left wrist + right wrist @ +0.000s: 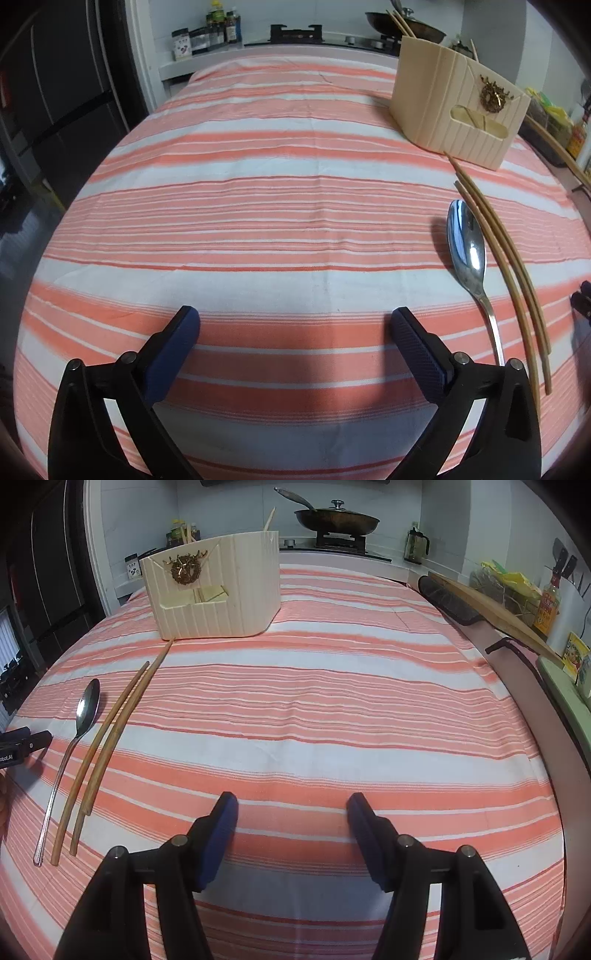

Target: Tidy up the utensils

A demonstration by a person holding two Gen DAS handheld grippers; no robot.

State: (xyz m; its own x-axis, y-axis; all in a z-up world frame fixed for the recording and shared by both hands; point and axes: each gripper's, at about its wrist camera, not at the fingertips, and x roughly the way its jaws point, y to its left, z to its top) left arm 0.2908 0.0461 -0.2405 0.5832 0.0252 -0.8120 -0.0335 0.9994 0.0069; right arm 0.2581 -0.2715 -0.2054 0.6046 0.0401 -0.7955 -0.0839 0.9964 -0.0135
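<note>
Two wooden chopsticks (99, 749) lie beside a shiny spoon (79, 723).

Striped-cloth table (332, 709): cream utensil holder (218, 594), steel spoon (79, 723), two wooden chopsticks (107, 738) side by side.

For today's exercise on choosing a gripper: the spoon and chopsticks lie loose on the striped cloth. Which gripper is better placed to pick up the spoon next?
Probably the left gripper. In its own view, the spoon lies just beside its right finger, handle toward it. The right gripper, also open, has the chopsticks lying between it and the spoon.
</note>
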